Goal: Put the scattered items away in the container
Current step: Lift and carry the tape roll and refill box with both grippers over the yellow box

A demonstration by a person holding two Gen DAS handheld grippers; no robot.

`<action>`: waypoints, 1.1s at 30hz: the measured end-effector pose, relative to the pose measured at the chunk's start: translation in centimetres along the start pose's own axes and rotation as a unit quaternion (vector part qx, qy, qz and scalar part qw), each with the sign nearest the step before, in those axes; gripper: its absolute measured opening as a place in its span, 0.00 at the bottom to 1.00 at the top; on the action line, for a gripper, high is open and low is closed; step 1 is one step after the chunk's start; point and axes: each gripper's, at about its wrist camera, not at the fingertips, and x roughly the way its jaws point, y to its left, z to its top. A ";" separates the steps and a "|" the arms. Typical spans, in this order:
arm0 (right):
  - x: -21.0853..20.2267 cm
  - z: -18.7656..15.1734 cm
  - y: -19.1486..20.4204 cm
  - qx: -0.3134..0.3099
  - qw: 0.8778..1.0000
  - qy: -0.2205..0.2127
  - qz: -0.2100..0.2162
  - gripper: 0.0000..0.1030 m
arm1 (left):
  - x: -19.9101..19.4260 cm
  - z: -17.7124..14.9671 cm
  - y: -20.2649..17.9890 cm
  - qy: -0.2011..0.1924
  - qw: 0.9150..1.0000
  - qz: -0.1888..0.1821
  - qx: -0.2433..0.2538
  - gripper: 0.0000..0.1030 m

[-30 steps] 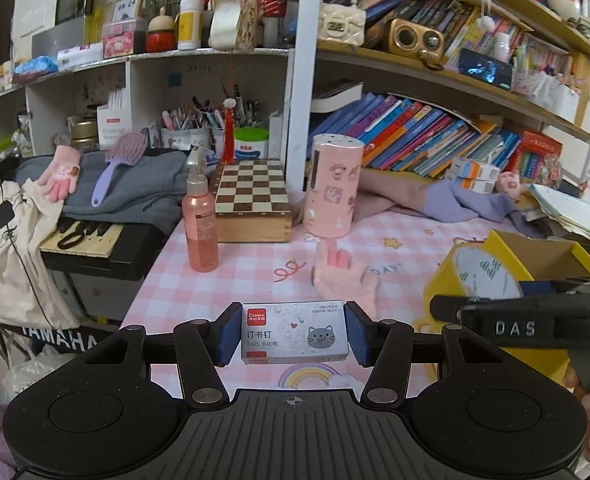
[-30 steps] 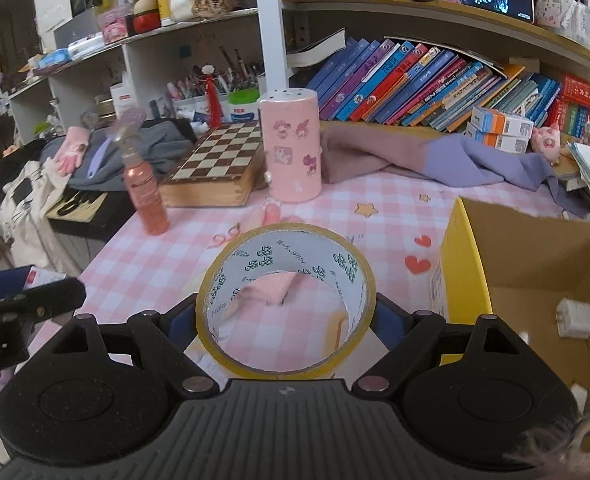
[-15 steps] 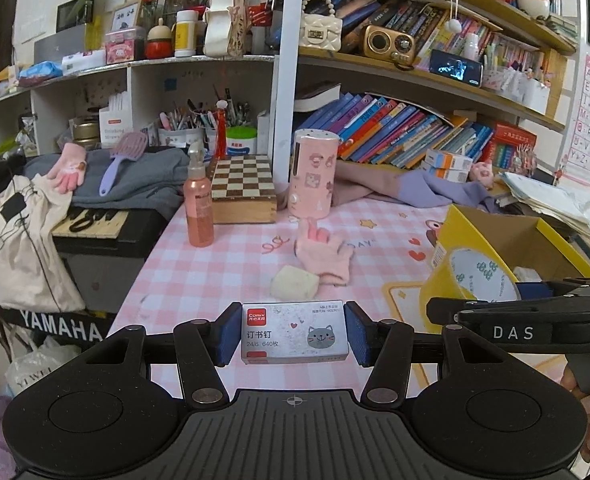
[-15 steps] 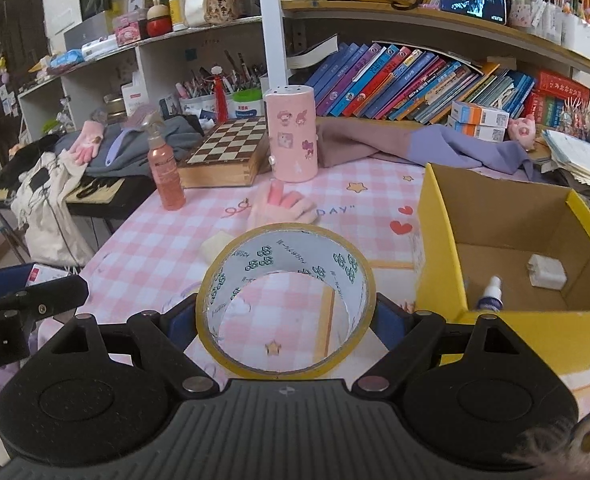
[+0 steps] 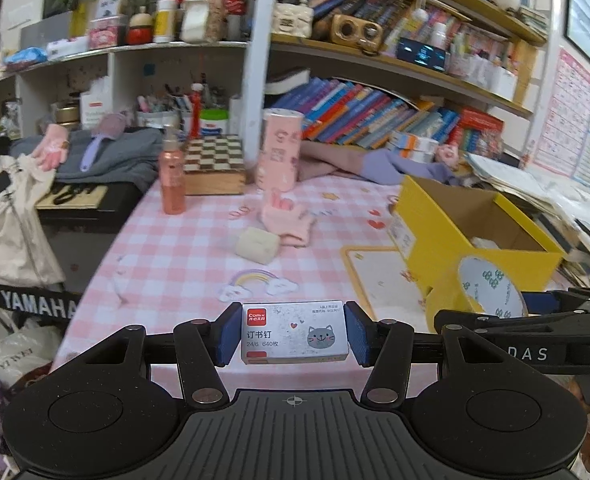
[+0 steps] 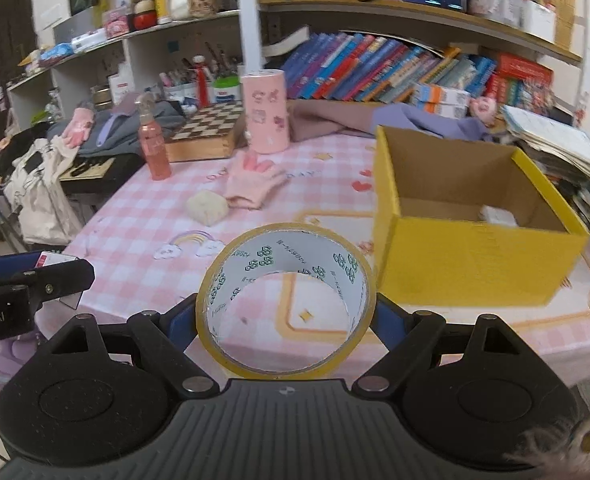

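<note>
My left gripper (image 5: 293, 338) is clamped on a staple box (image 5: 293, 338), blue pads pressed to its short ends. My right gripper (image 6: 285, 312) is squeezed around a tape roll (image 6: 285, 300), held upright above the table's near edge. Just beyond to the right sits the yellow box (image 6: 467, 268), open, a small white item inside. Farther left on the pink checked cloth (image 6: 143, 216) lie a cream sponge (image 6: 207, 207) and pink glove (image 6: 255, 184), with a pink spray bottle (image 6: 153, 146) and pink canister (image 6: 265, 111) behind.

Both wrist views face forward over the table (image 5: 183, 248), sharing the yellow box (image 6: 467, 268).
</note>
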 end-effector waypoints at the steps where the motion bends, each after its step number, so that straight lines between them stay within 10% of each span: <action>1: -0.3 -0.2 -0.3 0.004 1.000 0.001 -0.005 0.84 | 0.0 -0.1 -0.3 0.002 1.000 -0.006 0.004 0.51; 33: -6.8 -5.7 -9.3 0.119 0.982 0.019 -0.145 0.84 | 2.6 -0.8 -11.3 0.039 0.978 -0.169 0.117 0.51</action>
